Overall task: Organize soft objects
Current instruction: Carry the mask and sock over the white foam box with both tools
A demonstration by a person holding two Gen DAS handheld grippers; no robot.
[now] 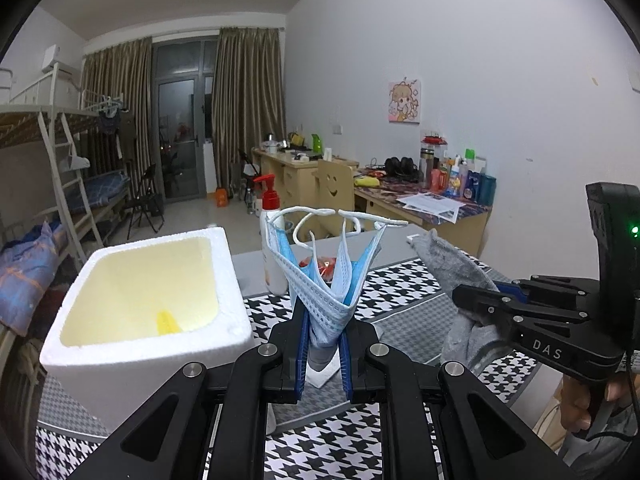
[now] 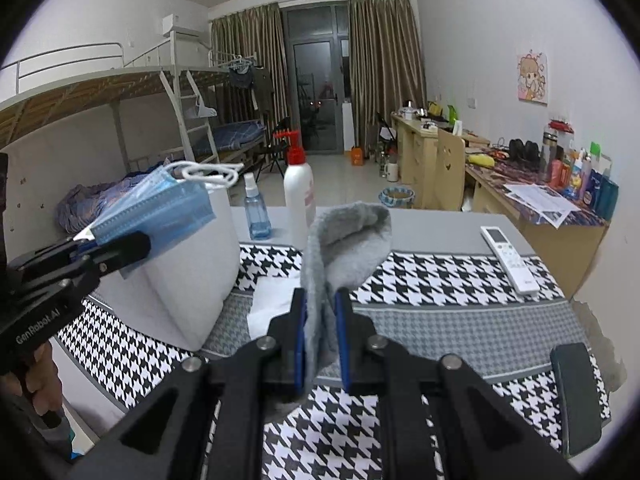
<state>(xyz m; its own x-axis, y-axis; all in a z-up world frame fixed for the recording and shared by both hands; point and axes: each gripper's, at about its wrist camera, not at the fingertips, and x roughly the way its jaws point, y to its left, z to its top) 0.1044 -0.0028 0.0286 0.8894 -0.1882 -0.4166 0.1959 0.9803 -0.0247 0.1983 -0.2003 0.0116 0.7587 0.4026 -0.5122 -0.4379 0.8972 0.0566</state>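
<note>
Black-and-white checked cloth [image 2: 440,276] covers the table. A big white foam box [image 1: 132,320] sits on it, open at the top, with something yellow inside. The left gripper [image 1: 323,344] is squeezed tight on a bunch of blue face masks [image 1: 332,276], held up in the air just beside the box. The right gripper [image 2: 320,320] is squeezed tight on a gray fuzzy sock [image 2: 344,240], held up over the cloth. A white pump bottle [image 2: 299,196], a small blue spray bottle [image 2: 256,216] and a white remote [image 2: 509,258] rest farther back.
</note>
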